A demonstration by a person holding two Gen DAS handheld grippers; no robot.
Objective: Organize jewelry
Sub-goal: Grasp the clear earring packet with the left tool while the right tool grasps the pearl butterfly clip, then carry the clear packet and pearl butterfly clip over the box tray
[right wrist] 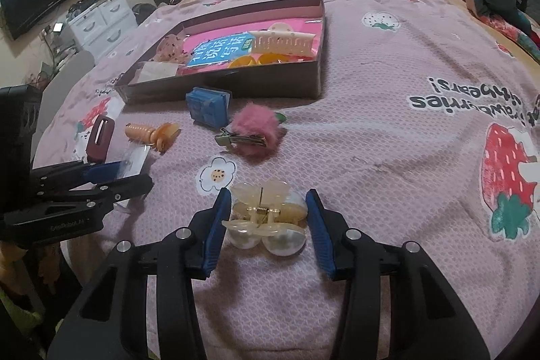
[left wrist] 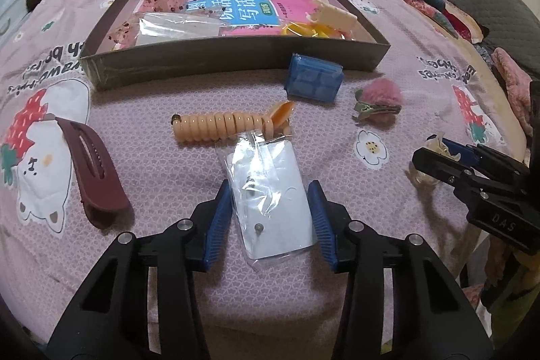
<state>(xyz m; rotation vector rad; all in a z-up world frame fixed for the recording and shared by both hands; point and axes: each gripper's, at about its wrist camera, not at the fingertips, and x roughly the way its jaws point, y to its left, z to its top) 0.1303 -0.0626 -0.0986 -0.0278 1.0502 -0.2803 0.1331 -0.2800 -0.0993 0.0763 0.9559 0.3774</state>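
Earring packet (left wrist: 270,201) flat on the bedspread (left wrist: 162,83), near the front edge, just below the coil tie (left wrist: 229,123). Straddled by the left gripper (left wrist: 270,211), blue pads meeting both long edges of the plastic; by the look of it a pinch on the packet, taken from the sides because nothing else on a flat sleeve offers purchase.

Pearl clip (right wrist: 266,218) likewise on the bedspread, further right, beside a printed flower. Clamped between the pads of the right gripper (right wrist: 268,218), narrow jaws touching both sides at the spring hinge, probably the firmest spot and the least likely to slip off the round pearls.

Both pieces well short of the box (left wrist: 236,56), open further back on the bed. Already inside: a cream claw (left wrist: 334,16), yellow rings, another packet, all on a pink book. Presumably the collecting place, hence its wide-open top facing both hands.

Still loose in front of the box: blue case (left wrist: 314,80) touching its near wall, pom clip (left wrist: 381,97) to the right, maroon clip (left wrist: 98,171) off to the left. Spread apart, so easy to take singly.

Likely next: lift and carry to the box. Risk: crinkly plastic sliding from the pads.
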